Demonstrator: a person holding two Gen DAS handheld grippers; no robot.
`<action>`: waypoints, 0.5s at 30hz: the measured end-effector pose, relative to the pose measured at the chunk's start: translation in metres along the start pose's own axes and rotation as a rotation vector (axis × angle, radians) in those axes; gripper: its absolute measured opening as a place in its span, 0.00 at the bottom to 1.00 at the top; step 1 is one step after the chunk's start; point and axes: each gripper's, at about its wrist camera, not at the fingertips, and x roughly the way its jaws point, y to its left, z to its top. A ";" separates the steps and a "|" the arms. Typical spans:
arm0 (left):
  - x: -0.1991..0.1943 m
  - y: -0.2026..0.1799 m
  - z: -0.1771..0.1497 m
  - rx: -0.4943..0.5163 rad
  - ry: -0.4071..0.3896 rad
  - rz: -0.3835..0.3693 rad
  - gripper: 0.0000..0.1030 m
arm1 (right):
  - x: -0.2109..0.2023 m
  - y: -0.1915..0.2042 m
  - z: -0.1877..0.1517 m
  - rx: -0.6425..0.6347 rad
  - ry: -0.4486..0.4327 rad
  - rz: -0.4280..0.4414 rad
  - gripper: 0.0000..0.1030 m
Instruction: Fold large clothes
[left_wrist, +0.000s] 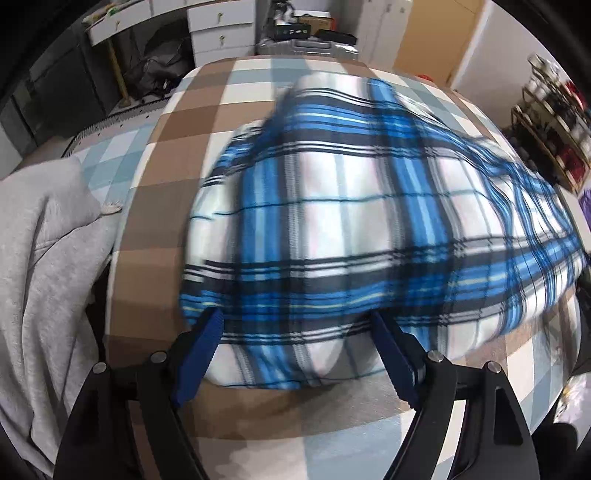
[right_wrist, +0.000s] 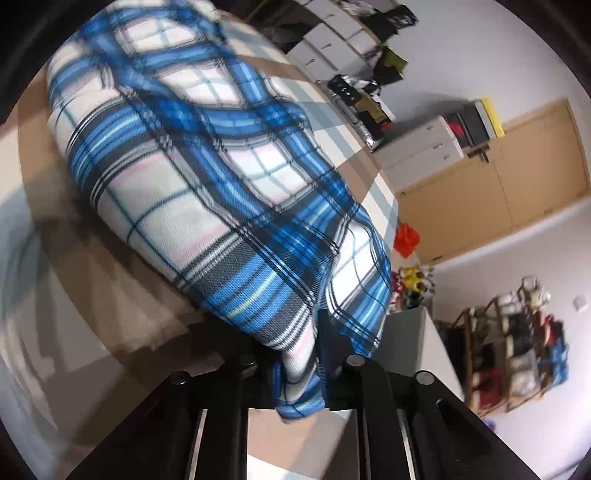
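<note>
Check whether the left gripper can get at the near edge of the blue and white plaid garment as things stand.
Probably yes. The left gripper is open, its blue fingers straddling the plaid garment's near edge on the checked tabletop, and nothing lies between them.

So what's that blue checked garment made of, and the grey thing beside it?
The plaid garment looks like soft woven cloth, matte; a fine weave shows near the right gripper's view. The grey garment looks like thick fleecy knit, heathered and dull. Exact fibres can't be told.
</note>
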 end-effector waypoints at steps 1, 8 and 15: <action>-0.002 0.002 -0.001 -0.010 0.003 -0.010 0.77 | 0.001 -0.001 -0.004 -0.001 0.003 0.003 0.12; 0.004 0.009 -0.003 -0.029 0.014 0.021 0.87 | 0.022 -0.005 -0.011 -0.019 0.044 -0.044 0.12; -0.032 0.020 -0.005 -0.101 -0.053 0.032 0.87 | 0.002 -0.031 -0.024 0.136 0.071 0.150 0.44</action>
